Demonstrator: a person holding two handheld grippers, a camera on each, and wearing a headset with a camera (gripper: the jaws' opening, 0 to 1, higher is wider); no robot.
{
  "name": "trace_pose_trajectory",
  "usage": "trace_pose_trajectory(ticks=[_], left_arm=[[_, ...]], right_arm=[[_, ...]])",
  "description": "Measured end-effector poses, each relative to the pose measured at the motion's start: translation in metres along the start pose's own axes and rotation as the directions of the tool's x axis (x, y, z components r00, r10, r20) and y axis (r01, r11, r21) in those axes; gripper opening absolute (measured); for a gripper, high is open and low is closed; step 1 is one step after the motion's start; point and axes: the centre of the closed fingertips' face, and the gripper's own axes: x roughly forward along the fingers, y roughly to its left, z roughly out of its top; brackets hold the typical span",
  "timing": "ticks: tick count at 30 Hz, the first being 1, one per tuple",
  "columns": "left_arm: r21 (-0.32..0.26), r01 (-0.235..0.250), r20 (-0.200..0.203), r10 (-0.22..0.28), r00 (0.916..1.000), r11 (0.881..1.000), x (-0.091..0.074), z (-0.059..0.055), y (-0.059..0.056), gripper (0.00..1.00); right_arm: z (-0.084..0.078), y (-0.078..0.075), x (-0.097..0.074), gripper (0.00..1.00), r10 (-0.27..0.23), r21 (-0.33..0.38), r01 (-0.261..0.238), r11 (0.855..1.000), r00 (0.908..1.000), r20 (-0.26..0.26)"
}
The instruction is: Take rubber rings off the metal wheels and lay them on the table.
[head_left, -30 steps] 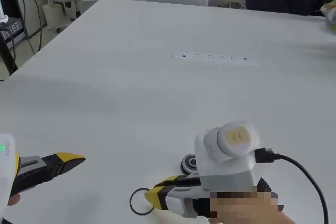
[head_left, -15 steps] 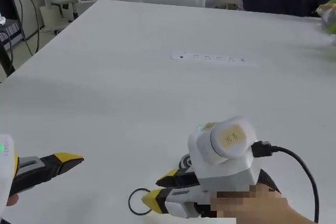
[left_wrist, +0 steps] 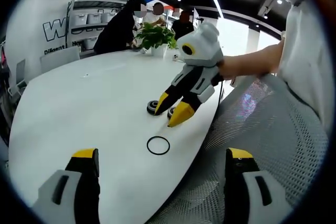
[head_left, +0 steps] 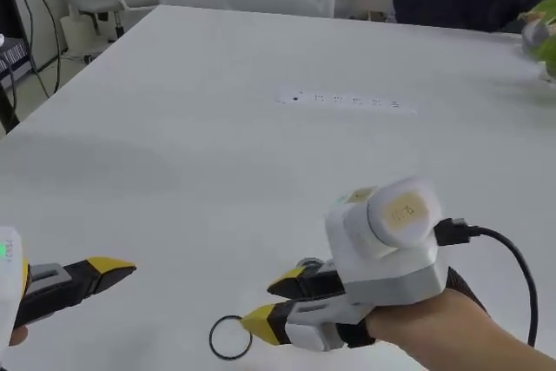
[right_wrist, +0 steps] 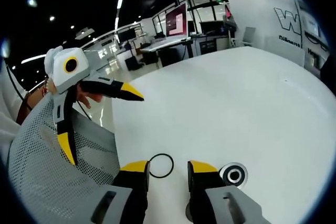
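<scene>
Jaws of the right gripper (head_left: 265,304): parted by a modest gap, gripping nothing. A second ago, low at the desk (head_left: 217,154) with tips closer together and right against the rubber ring (head_left: 230,338); now wider and lifted clear, tips angled down toward it. That ring: flat on the desk just beyond the lower tip, touching neither jaw, free of any wheel. Reads as one ring delivered and let go.

Just behind the jaws, a metal wheel (head_left: 308,264), half hidden by the gripper; in the left gripper view, two wheels (left_wrist: 153,107) side by side near the upper tip. Cannot tell from here whether either carries rubber yet to strip.

Farther out, left gripper (left_wrist: 161,153) near the desk edge, jaws spread wide and empty, much where it was a second ago. Likely next: back to a wheel for another ring, if one remains.
</scene>
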Motion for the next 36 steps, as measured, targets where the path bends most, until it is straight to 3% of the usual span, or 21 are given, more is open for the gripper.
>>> trace_pose_trajectory(ticks=[4, 11, 21, 36], left_arm=[[-0.002, -0.002, 0.004, 0.002, 1.0000, 1.000, 0.000, 0.001, 0.000, 0.99], [0.001, -0.001, 0.003, 0.001, 1.0000, 1.000, 0.000, 0.000, 0.000, 0.99], [0.007, 0.010, -0.017, -0.010, 0.9998, 1.000, 0.001, -0.003, -0.002, 0.99], [0.009, 0.011, -0.028, -0.011, 0.9995, 1.000, 0.001, -0.004, -0.003, 0.99]], right_arm=[[0.011, -0.001, -0.010, 0.28, 0.018, 0.042, -0.020, 0.999, 0.9982, 0.057], [0.021, -0.005, -0.028, 0.31, 0.007, 0.064, -0.014, 0.998, 0.9947, 0.103], [0.037, -0.011, -0.053, 0.33, -0.001, 0.097, -0.017, 0.995, 0.9817, 0.191], [0.039, -0.014, -0.079, 0.37, 0.017, 0.113, -0.045, 0.993, 0.9703, 0.241]])
